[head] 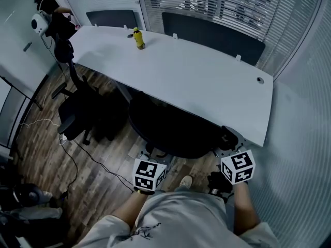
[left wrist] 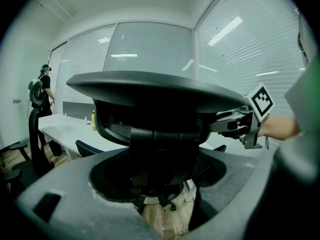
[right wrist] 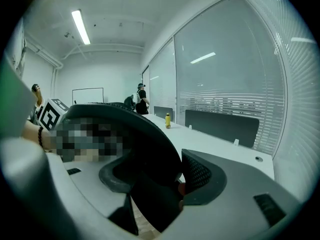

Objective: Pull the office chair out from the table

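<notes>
The black office chair stands tucked under the white table, its back toward me. My left gripper is at the left part of the chair's back and my right gripper at its right edge. In the left gripper view the curved top of the chair back lies in the gap of the left gripper, with room on both sides. In the right gripper view the back's rim runs between the wide jaws of the right gripper, close to the ribbed pad.
A yellow bottle stands on the far side of the table. A second black chair is at the table's left end, with cables on the wood floor. A person stands at the far left. Glass walls with blinds close in the back and right.
</notes>
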Available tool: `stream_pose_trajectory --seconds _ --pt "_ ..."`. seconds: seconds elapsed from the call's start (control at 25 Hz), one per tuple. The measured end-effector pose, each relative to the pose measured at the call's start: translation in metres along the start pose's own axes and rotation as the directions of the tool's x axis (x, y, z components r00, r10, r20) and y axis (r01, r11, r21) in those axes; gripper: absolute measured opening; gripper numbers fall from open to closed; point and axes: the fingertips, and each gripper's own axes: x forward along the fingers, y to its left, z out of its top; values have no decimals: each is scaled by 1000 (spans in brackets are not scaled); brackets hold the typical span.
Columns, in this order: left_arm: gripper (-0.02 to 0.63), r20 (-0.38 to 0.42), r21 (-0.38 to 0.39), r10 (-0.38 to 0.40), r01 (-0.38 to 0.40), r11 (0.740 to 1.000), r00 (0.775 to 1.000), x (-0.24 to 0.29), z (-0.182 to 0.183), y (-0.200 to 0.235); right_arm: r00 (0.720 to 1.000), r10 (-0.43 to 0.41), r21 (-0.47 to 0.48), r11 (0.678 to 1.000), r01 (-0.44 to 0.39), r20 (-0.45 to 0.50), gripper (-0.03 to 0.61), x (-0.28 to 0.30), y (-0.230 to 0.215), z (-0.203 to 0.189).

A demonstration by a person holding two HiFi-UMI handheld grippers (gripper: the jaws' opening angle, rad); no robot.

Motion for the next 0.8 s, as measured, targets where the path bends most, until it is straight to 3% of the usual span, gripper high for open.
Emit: stream_pose_trajectory --seconds 0.8 --pt "325 -30 -2 -31 31 1000 999 -67 -21 15 1000 -7 19 1000 7 -29 232 -18 71 -6"
